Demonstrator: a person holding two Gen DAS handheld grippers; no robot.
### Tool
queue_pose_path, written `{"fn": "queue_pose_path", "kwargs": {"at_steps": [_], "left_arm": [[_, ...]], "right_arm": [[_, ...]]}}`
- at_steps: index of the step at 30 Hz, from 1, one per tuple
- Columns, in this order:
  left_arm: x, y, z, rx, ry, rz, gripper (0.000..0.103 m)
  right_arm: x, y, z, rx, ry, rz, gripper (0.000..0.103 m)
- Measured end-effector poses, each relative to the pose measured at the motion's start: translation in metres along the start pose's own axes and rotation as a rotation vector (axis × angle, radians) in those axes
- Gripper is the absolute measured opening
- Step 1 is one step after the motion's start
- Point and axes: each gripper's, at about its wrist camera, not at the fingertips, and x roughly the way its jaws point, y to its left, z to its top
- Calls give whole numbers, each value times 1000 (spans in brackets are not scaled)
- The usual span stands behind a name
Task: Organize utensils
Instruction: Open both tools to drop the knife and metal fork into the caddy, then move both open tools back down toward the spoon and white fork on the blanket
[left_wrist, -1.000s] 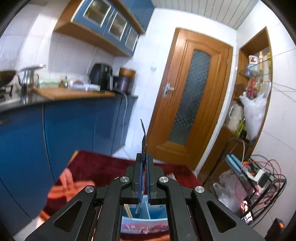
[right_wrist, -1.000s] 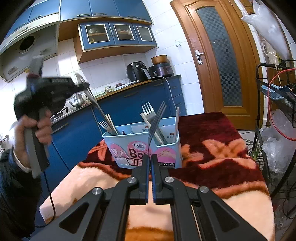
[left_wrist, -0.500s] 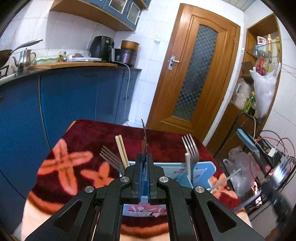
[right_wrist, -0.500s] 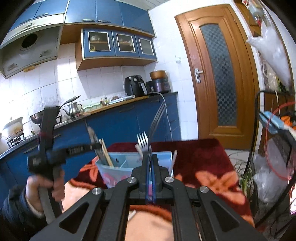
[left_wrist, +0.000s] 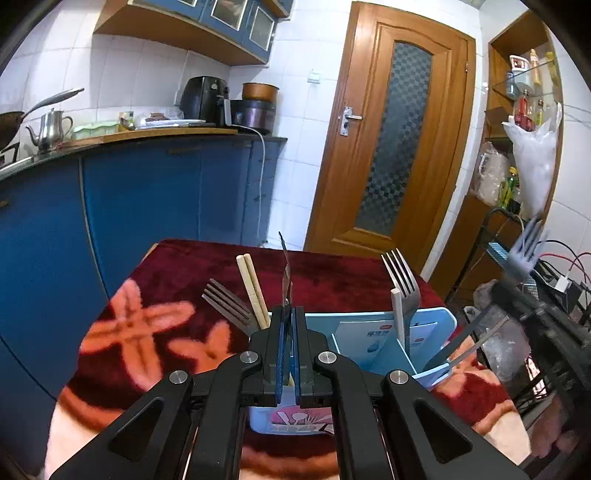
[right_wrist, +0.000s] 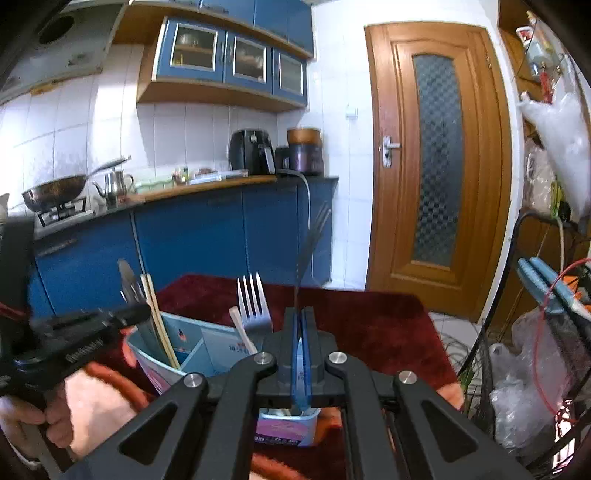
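Left gripper (left_wrist: 287, 332) is clamped on a knife (left_wrist: 285, 275) above the blue caddy (left_wrist: 436, 325) mid-table; right gripper (right_wrist: 302, 347) pinches a fork (right_wrist: 308, 240). Best to lower each straight into its matching compartment, slowly.

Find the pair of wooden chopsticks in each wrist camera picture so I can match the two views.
Left wrist: chopsticks stand just left of centre, in the blue holder.
Right wrist: chopsticks stand lower left, in the same holder.
Shared landmark: the wooden door.
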Motion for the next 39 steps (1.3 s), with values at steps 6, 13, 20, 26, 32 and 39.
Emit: {"fn": "queue_pose_path", "kwargs": {"at_steps": [6,13,20,26,32,39], "left_arm": [[0,1,-1,0,-5,0,4],[0,2,-1,-20,11,-9,15],[-12,3,0,-31,3,6,40],[-24,1,-4,-25,26,18,42],[-40,-1,-16,-16,60,29,44],[-55,-1,-39,4,129,53,50]], "right_arm": [[18,0,-13,24,58,16,4],[15,-8,-19,93,63,48,29],[2,-7,-19,113,34,64,32],[-22,-7,-20,138,-8,85,33],[-40,2,-24,135,-10,104,36],[-55,11,-39,140,27,122,39]]}}
